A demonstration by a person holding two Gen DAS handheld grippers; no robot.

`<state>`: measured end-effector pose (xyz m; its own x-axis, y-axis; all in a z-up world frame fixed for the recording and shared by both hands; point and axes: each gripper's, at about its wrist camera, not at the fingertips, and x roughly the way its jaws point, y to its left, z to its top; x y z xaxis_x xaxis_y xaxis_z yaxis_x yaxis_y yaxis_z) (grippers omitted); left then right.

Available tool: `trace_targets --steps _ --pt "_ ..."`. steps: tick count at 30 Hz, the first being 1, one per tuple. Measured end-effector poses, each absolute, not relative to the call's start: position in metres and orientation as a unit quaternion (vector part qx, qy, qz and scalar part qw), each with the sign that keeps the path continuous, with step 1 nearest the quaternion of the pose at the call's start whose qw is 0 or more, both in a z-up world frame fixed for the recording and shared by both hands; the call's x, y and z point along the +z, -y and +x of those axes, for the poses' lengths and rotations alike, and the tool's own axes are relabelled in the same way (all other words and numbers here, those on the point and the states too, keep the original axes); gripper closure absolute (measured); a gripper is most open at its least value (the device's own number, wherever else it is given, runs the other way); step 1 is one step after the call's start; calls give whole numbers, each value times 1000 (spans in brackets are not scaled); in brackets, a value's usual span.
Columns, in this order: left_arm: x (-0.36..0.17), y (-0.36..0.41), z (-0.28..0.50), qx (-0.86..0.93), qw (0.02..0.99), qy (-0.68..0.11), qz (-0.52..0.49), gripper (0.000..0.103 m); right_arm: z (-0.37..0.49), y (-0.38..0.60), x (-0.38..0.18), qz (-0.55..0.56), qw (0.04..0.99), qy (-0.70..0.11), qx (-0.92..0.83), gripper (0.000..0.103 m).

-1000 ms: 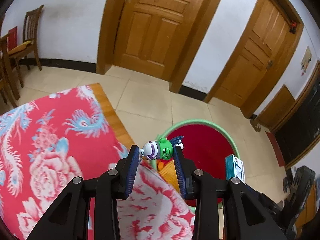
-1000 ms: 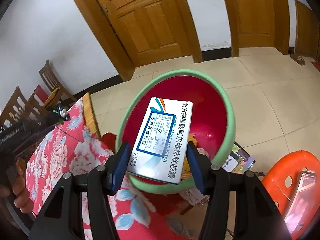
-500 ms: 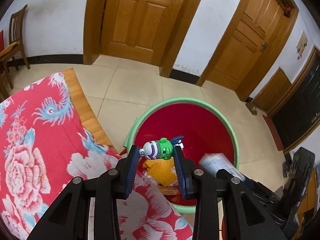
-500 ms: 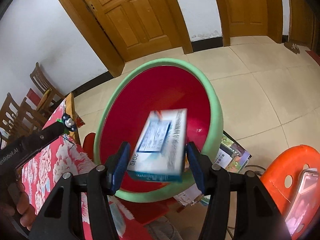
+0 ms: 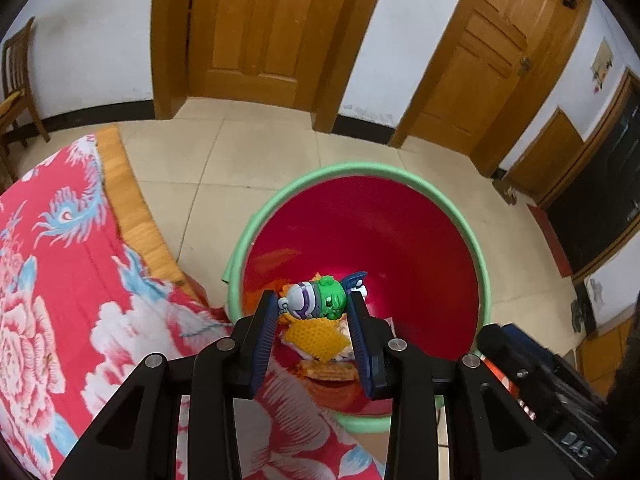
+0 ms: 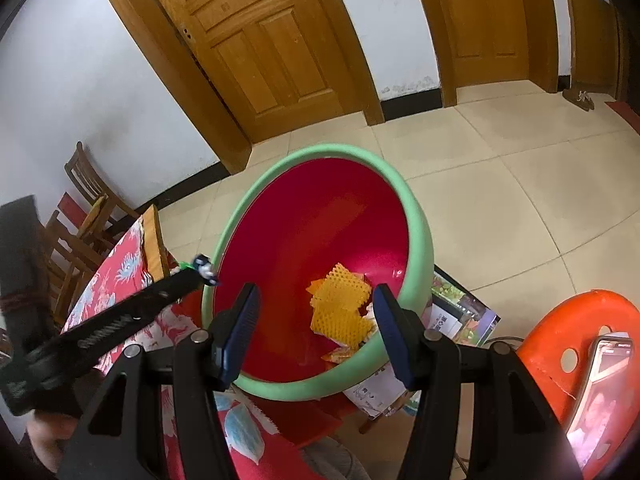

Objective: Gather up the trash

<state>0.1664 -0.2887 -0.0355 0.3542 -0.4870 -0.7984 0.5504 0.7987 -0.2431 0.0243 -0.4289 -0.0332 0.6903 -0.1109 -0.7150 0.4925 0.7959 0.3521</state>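
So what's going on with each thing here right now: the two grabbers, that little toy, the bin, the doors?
Left gripper: shut on the green toy figure, held over the bin.
Right gripper: open, empty, above the bin.
Red bin: uncovered, partly filled with yellow mesh and wrappers.
Wooden doors: closed.
Phone on the orange stool: screen lit.
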Motion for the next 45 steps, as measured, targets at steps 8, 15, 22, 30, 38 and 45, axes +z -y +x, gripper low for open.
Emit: trace_targets --steps 8,15,22,30,38,45 --pt "-41 302 171 -315 820 -476 49 52 19 430 -30 272 879 -350 -177 43" --pt "-36 289 167 -307 826 -472 37 49 18 428 -28 269 881 -348 -173 43" --pt "-20 264 156 -289 839 -460 19 49 15 418 -21 263 886 -347 -162 36" --pt "1 227 135 -266 858 -439 0 45 8 398 -8 250 894 -346 -138 32" --pt "18 192 114 -245 874 -420 -12 41 0 371 4 229 902 -347 -116 29" --pt "31 156 94 -220 888 -402 -27 38 -10 345 16 204 911 -344 -98 23"
